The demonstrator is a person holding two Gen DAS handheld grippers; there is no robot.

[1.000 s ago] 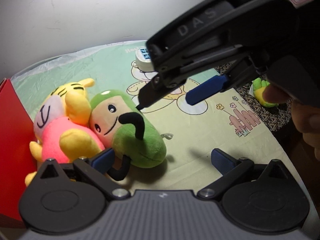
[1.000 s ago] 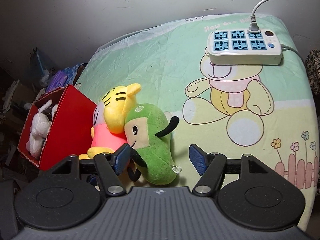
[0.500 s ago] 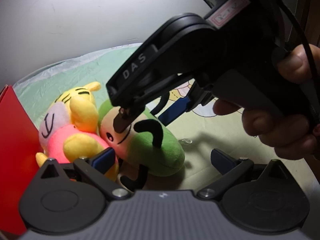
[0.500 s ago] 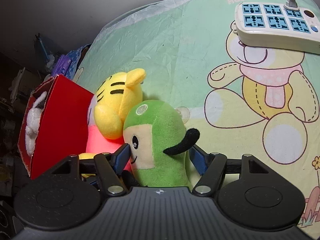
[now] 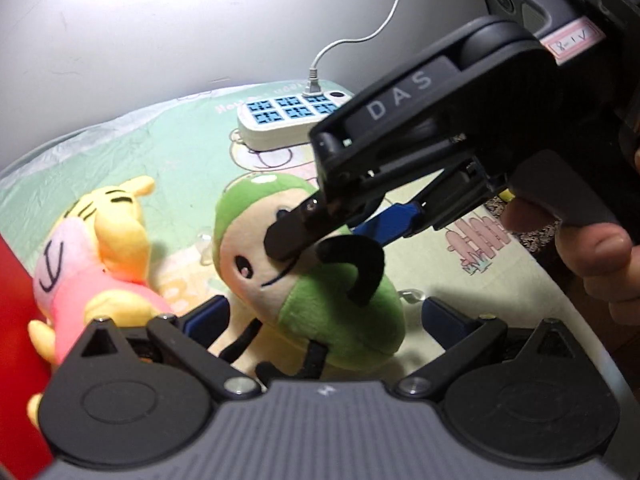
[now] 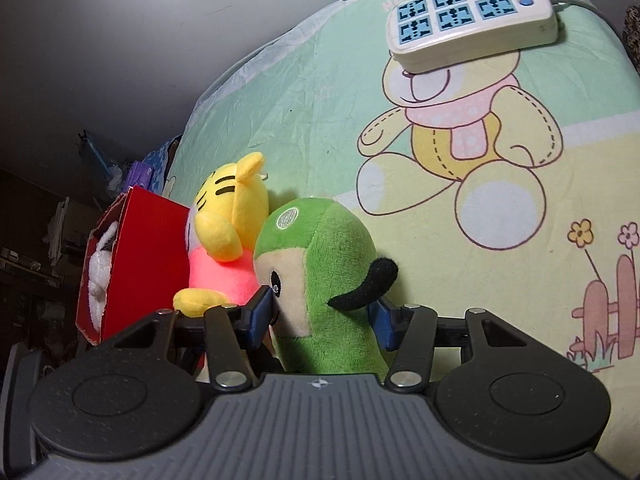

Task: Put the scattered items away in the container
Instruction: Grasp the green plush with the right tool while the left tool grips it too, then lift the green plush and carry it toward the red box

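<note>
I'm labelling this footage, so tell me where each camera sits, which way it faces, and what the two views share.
Left wrist: sits on the left tongs, open, looking across the bed at the green plush; the right tongs and a hand show.
Right wrist: sits on the right tongs, looking along the bed toward the power strip, closed on the green plush.
Shared: green plush, yellow tiger plush, red box, power strip.

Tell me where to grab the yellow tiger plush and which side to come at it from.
Grip the yellow tiger plush across its pink body, probably from above. Its left side is pressed against the red box and the green plush, held in the right gripper, crowds its right, so side approaches look blocked. The soft torso should compress well between the fingers.
</note>
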